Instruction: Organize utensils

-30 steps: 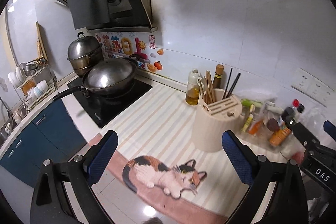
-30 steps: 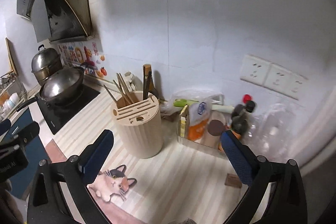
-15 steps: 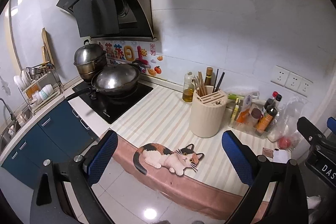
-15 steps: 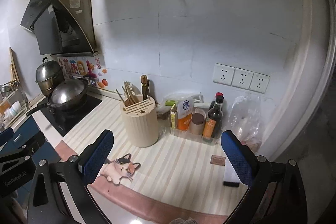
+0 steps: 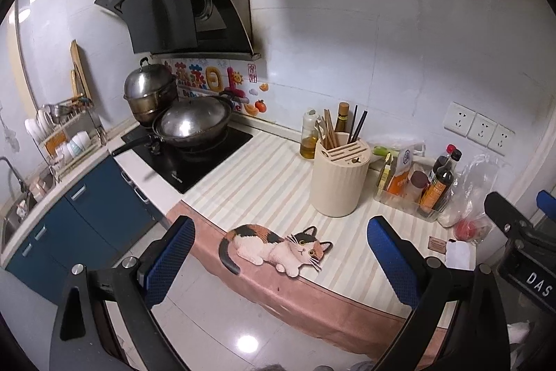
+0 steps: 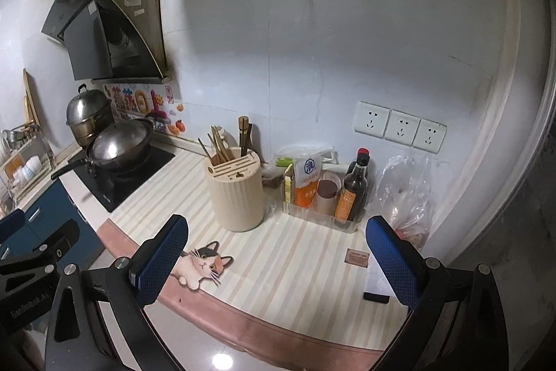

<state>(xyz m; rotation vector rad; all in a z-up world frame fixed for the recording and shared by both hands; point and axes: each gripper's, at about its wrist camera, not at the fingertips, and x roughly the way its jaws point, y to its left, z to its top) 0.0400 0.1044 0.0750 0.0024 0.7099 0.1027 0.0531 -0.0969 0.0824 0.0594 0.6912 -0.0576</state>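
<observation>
Dim, cool indoor light; a lamp glares off the glossy grey floor tiles [image 5: 247, 344] at bottom centre. Fisheye bending darkens every corner; focus stays sharp.

A cream, ribbed, round utensil holder [image 5: 340, 183] stands upright on the striped surface [image 5: 264, 183], its slotted wooden top tilted toward the camera. In the left wrist view it sits to the right of the black cooktop [image 5: 187, 159] and well apart from it. Several wooden chopsticks [image 5: 326, 132] lean out of the holder's rear opening, on the side nearer the cooktop, fanned at slight angles. Two dark chopsticks [image 5: 357, 127] rise from the same opening on the side farther from the cooktop, tips up.
</observation>
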